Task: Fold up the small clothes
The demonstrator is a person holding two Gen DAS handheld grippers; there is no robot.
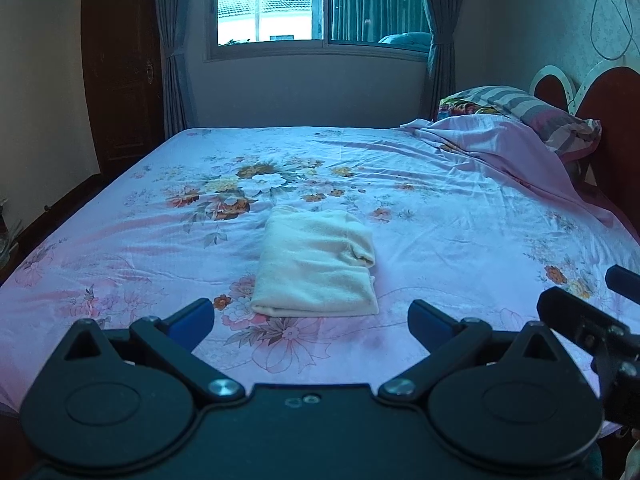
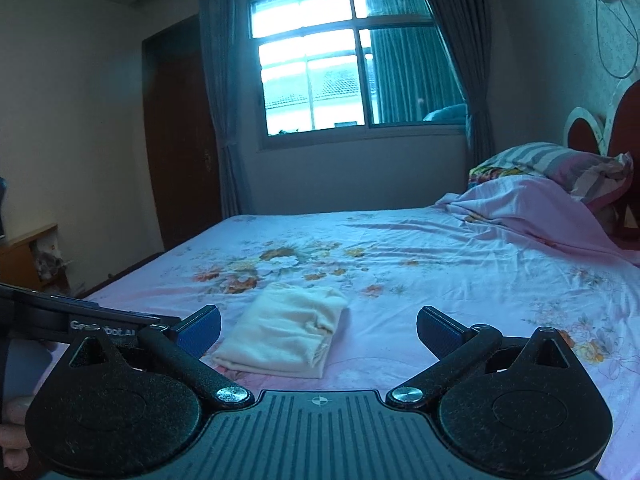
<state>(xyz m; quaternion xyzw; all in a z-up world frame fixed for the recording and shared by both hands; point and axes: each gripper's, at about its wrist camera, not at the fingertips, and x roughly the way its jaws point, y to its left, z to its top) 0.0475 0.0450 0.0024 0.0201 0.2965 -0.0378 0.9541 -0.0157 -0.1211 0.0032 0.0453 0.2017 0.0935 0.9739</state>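
Folded cream cloth on the flowered bedsheet
The cream fabric bundle (image 1: pixel 316 264) lies mid-bed on the pink floral sheet (image 1: pixel 440 208), ahead of left gripper (image 1: pixel 311 320) and right gripper (image 2: pixel 319 330), both spread wide, empty

One folded cream cloth (image 1: pixel 316 266) lies on the one bed (image 1: pixel 460 208), ahead of the tongs. Two tongs show: the left gripper (image 1: pixel 311 322) and the right gripper (image 2: pixel 319 330), each with two blue pads (image 1: pixel 192 318). Far right of them are two pillows, it seems: a striped one (image 1: pixel 536 110) over a flowered one (image 1: pixel 466 108), mostly hidden. One window (image 1: pixel 280 4) stands beyond, between two curtains (image 1: pixel 174 40). One door (image 1: pixel 120 80) is far left.
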